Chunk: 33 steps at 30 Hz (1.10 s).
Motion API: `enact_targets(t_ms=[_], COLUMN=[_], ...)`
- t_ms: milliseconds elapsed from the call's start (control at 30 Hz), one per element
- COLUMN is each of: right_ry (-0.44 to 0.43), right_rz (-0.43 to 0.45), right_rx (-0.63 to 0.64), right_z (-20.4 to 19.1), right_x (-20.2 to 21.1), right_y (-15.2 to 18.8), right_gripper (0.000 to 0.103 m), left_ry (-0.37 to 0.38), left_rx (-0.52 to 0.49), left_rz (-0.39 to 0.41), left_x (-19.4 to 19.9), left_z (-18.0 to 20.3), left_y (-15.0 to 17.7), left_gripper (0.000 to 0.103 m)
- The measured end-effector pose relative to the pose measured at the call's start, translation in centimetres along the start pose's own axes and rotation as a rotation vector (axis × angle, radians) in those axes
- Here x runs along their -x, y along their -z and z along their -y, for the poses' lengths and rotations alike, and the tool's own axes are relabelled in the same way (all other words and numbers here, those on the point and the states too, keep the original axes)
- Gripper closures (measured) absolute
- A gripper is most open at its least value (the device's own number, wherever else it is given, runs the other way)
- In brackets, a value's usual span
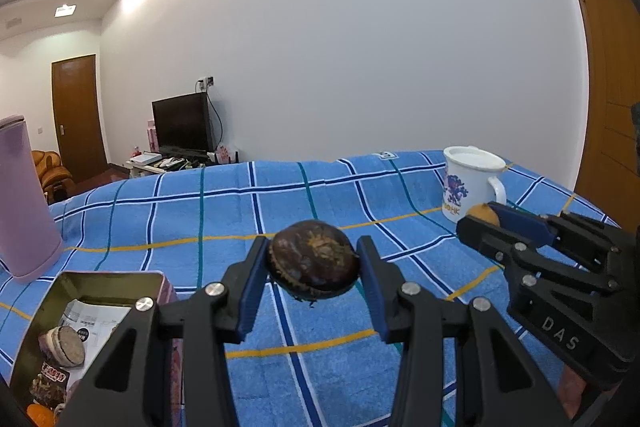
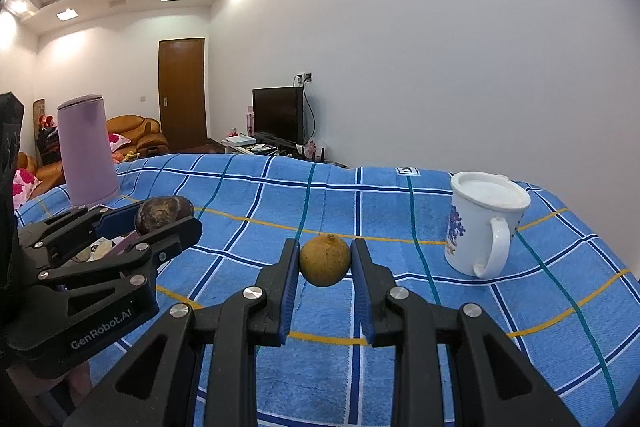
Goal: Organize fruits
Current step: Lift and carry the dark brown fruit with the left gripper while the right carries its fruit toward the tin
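Note:
My left gripper is shut on a dark brown round fruit and holds it above the blue checked cloth. It also shows at the left of the right wrist view, with the dark fruit between its fingers. My right gripper is shut on a small yellow-brown round fruit, held above the cloth. In the left wrist view the right gripper is at the right, with the yellow fruit at its tips.
An open metal tin with packets and a fruit inside sits at the lower left, just left of my left gripper. A tall lilac container stands at the far left. A white lidded mug stands at the right.

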State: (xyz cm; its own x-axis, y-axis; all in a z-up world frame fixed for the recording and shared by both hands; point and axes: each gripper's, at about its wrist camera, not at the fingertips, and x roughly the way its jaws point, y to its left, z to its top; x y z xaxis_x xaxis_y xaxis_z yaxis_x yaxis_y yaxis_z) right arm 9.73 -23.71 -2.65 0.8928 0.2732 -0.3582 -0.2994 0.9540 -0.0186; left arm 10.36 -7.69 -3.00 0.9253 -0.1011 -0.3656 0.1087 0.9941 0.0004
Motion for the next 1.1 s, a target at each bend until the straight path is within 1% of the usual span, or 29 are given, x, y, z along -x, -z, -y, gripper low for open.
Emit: enact_targets(t_ms=[633,867,1100], right_ry=[-0.012,-0.020,-0.042], right_rz=[-0.019,-0.024,-0.020], right_rx=[0.029,0.035,0.058], right_z=[-1.4,-2.1,-3.6], right_x=[0.0,0.1,0.6], right_y=[-0.1,-0.1,0.0], right_gripper=[0.075,0.075,0.075], left_ry=[0.001,0.000,-0.008], left_rx=[0.027,0.038,0.028], left_rz=[-0.004,-0.021,-0.024], left_x=[0.7,0.7,1.8], left_z=[-0.7,-1.4,-2.2], left_y=[0.3,0.4,0.9], left_gripper=[0.057,0.057,0.057])
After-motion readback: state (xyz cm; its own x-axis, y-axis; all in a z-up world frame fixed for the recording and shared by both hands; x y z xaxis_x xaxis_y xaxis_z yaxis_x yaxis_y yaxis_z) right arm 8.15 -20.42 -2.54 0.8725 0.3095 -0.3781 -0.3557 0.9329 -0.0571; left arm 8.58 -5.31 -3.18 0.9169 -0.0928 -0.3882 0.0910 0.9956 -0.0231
